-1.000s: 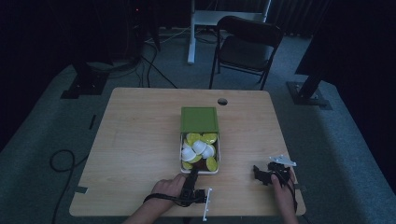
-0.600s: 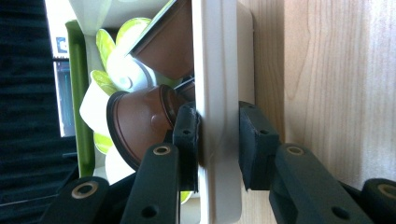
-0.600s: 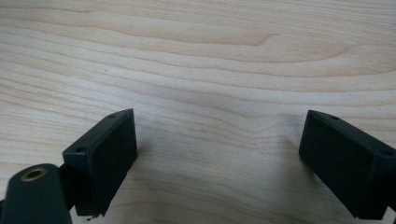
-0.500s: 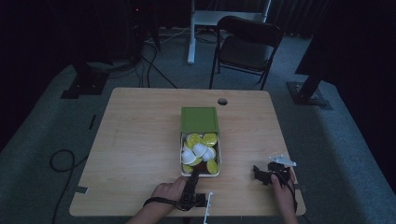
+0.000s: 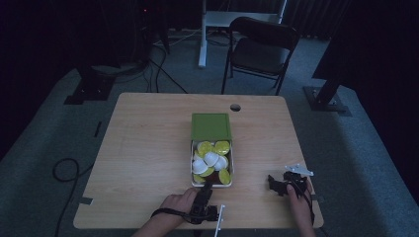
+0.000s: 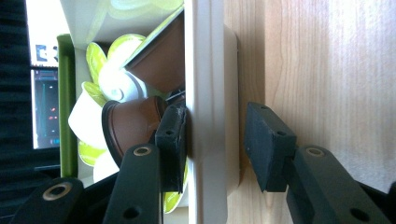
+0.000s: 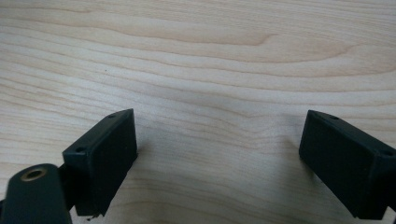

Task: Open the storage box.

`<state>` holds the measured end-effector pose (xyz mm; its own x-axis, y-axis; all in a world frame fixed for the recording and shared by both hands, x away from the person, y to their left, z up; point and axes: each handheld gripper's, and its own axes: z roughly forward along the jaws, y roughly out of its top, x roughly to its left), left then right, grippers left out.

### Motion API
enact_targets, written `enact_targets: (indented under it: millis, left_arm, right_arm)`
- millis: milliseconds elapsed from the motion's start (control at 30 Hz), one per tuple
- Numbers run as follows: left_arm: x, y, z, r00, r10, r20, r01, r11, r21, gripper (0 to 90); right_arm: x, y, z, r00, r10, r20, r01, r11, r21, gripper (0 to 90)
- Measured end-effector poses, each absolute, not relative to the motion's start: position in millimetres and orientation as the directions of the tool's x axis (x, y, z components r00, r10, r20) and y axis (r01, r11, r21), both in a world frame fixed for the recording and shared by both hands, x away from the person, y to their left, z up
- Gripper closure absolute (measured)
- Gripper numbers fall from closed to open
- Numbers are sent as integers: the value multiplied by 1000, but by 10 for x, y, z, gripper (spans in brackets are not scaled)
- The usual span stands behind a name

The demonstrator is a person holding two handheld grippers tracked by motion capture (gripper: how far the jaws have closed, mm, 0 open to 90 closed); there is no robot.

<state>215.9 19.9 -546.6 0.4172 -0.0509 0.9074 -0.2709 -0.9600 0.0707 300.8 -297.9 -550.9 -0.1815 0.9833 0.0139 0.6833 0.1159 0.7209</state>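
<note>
Fingers of the left gripper (image 6: 212,140) straddle the box (image 6: 210,84) wall, parted; right gripper (image 7: 219,163) fingers wide over table (image 7: 210,56).

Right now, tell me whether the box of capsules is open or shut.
Open: the box has its green lid swung back, and the capsules lie exposed.

No text, label or number can be read anywhere, though the dim high view may be hiding small print.
</note>
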Motion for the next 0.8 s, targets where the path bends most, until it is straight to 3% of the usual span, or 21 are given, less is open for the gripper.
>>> enact_targets:
  millis: [400, 800]
  left_arm:
    - [2078, 205, -5268, 450, -6, 893, -290, -947, 140, 543]
    - [2115, 231, -4917, 494, 127, 860, -282, -913, 296, 544]
  right_arm:
    - [3008, -2979, -5509, -181, 983, 14, 683, 115, 721, 107]
    - [3008, -2979, -5509, -181, 983, 14, 683, 116, 721, 107]
